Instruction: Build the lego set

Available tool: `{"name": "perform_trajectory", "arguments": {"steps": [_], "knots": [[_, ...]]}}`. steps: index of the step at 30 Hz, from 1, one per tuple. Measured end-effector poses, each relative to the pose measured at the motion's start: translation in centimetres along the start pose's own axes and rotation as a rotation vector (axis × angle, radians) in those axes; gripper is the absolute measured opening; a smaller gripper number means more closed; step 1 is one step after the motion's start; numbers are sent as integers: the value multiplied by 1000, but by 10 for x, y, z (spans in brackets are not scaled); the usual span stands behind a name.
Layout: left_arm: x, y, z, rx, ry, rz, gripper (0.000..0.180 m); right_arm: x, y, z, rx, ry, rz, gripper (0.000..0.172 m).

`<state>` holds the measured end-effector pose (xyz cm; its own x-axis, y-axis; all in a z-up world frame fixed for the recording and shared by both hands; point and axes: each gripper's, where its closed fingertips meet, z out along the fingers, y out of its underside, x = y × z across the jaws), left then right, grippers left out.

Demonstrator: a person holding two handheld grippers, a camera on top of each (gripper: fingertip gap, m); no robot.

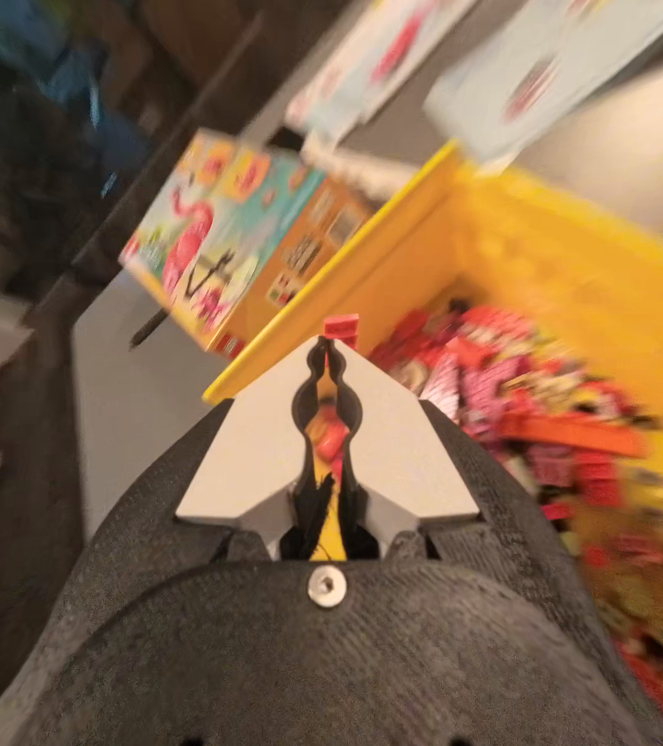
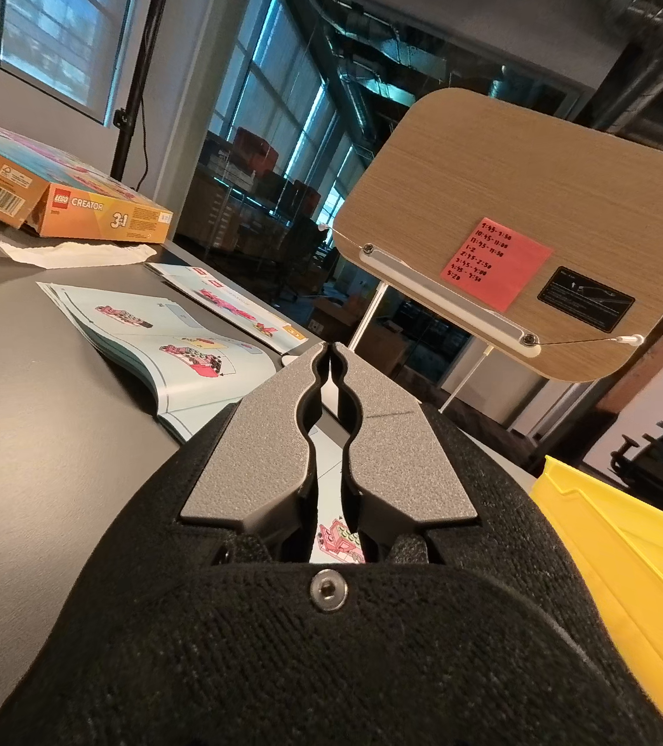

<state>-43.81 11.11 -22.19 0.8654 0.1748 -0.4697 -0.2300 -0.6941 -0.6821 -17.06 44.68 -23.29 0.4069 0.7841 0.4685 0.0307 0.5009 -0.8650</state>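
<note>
Over the yellow bin, your left claw pinches a small red brick by its lower edge, right at the fingertips. Most of the brick sticks out past the tips. To the left of the bin, a toy box with a pink bird picture lies on the gray tabletop. Down inside the bin, to the right of your left claw, sits a heap of red, pink and orange bricks. This view is blurry, so small parts are hard to make out.

Your right claw is pressed together with nothing in it. It hangs over an open booklet on the tabletop. Far left lies the toy box, with a white paper under its edge. A second booklet lies behind the first. To the right stands a wooden board with a red note stuck on it. At the far right you see the bin's yellow wall.
</note>
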Motion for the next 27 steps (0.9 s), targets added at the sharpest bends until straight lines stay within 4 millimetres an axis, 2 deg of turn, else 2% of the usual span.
{"name": "perform_trajectory", "arguments": {"steps": [2,4,6,8,11,14,19,27], "knots": [[17,-36,-32,259,110,-52,0,1,0,0,0,1,4,0],[31,-72,-72,513,194,-95,0,1,0,0,0,3,7,0],[45,-99,-111,707,300,-146,0,1,0,0,1,4,8,0],[54,-114,-137,819,372,-186,0,1,0,0,0,3,9,0],[59,-127,-156,919,469,-302,0,1,0,-1,1,3,10,0],[57,-131,-164,986,546,-415,0,2,0,-1,2,4,15,0],[59,-126,-154,970,560,-509,0,2,0,-1,4,4,19,0],[80,-106,-141,946,431,-647,0,2,-1,-3,8,6,18,0]]}}
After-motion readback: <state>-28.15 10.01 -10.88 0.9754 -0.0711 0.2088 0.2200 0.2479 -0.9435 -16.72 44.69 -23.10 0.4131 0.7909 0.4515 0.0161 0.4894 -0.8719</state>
